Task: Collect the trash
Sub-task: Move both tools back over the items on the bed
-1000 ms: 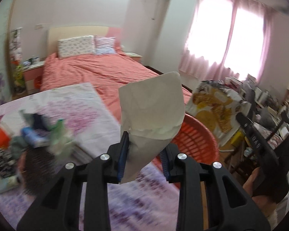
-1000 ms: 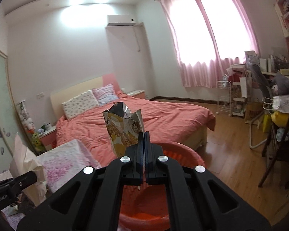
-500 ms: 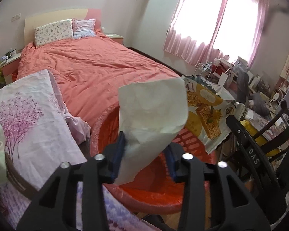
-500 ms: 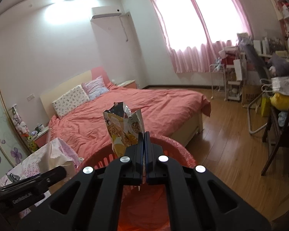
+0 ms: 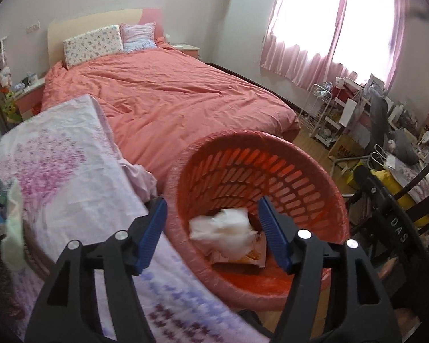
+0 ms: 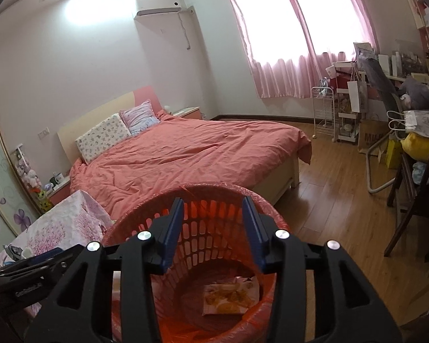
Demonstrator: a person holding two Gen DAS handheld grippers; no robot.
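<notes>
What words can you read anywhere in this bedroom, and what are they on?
"DAS": white letters on the right tool's black arm.
"MU...": cardboard box by the white rack; the rest is cut off.
Lettering on the left tool's arm: too blurred to read.
Snack wrapper in the orange basket: print unreadable.

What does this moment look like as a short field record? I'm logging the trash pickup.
bin: red slotted basket beside the bed
in bin: white paper on a yellow snack wrapper
left tongs: open, have just been opening, nothing between
right tongs: open, have just been opening, nothing between
</notes>
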